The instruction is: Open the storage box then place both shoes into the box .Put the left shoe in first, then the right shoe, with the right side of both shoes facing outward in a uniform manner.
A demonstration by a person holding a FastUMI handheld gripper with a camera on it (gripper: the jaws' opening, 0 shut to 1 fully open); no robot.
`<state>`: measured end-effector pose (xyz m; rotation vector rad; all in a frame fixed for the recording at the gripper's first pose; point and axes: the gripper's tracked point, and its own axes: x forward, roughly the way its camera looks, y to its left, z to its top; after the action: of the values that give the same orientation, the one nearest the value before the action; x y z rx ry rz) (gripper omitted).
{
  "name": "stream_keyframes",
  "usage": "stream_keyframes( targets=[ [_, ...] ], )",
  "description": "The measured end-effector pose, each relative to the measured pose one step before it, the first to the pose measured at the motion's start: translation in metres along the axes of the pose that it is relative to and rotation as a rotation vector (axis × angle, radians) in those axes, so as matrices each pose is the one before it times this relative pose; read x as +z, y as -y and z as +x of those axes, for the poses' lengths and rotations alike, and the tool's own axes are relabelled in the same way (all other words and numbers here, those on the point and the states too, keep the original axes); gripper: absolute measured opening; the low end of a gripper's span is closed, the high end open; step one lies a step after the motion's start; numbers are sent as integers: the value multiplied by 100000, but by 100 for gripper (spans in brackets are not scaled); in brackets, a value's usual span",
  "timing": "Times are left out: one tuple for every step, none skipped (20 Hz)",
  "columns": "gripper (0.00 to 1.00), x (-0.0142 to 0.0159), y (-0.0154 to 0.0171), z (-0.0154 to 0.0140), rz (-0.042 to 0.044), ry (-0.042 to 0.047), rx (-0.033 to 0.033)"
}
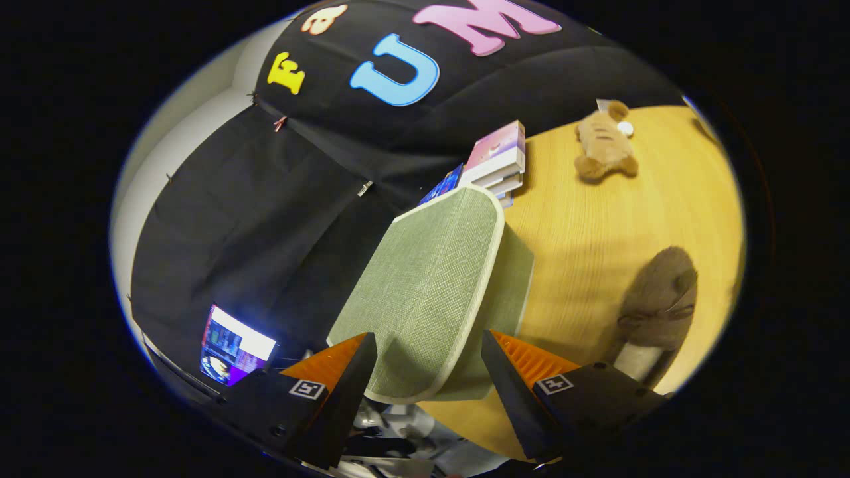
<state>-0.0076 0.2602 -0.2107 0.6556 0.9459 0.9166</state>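
Spanning storage box lid [425,292], gripper [428,362] wide open, grasping nothing, shoe [657,292] on table [597,226].

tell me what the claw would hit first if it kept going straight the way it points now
Most likely the green fabric lid of the storage box: it sits raised between the open claw fingers and just ahead of them. Depth is hard to judge in this fisheye view. The books lie beyond it.

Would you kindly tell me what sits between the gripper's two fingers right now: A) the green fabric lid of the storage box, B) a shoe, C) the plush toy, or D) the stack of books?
A: the green fabric lid lies in the gap of the gripper, whose fingers stand apart on either side of it.
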Motion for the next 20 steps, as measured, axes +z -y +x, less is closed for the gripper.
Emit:
stream_keyframes(
  targets=[
    [99,-272,11,450,4937,-1996,2814],
    [98,-355,187,524,4019,-2701,2097],
    [98,-536,-71,384,3509,-3177,2498],
    [98,-470,-256,126,3413,-2456,3007],
    [98,-272,-546,147,3657,-1709,3387],
    [98,-149,-234,20,3889,-1174,2731],
    [98,-17,-471,-42,4435,-678,2930],
    [97,124,-453,-36,4497,-172,2481],
    [97,238,-63,-68,3724,260,836],
    [96,6,-14,33,3658,-225,790],
    [96,-44,-88,-54,4125,-1137,567],
    [96,174,213,-436,3233,-272,-950],
    [84,398,-33,-123,2495,1440,69],
    [72,-36,-347,-114,2071,-1067,1066],
    [72,-642,-473,-579,1033,-1915,874],
    [61,1,75,-257,244,180,-1169],
    [50,321,339,3,769,983,-1718],
    [38,-214,-115,165,1308,-600,-723],
    [29,-241,77,-149,2093,-1123,-1199],
    [21,-188,-653,12,2816,-1518,1621]
  ],
)
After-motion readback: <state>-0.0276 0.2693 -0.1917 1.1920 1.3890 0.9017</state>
